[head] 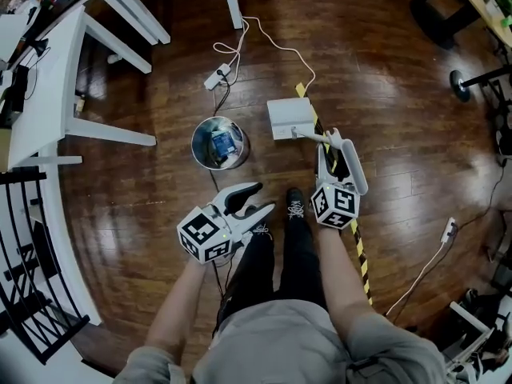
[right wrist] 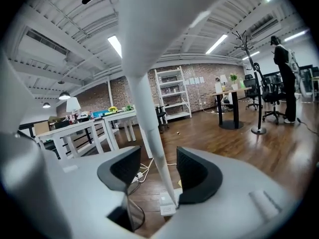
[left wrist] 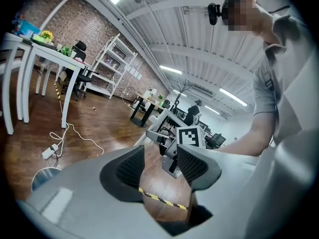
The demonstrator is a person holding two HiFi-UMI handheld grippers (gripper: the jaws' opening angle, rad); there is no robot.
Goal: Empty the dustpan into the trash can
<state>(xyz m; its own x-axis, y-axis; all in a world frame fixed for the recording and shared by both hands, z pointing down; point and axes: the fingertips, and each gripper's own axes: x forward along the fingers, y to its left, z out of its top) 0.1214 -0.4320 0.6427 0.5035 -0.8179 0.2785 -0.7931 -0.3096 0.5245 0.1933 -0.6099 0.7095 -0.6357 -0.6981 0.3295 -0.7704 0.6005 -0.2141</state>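
A white dustpan rests on the wooden floor just right of a round silver trash can that has something blue inside. The dustpan's long white handle rises between the jaws of my right gripper, which stand open around it; a gap shows on the left pad's side. The pan's end sits low beyond the jaws. My left gripper hangs open and empty, below the can and slightly right of it. In the left gripper view the left gripper faces the right gripper's marker cube; the can shows low left.
A white table and a black railing line the left side. A power strip with white cable lies beyond the can. Yellow-black tape runs along the floor past my shoes. A dark chair base stands at the top right.
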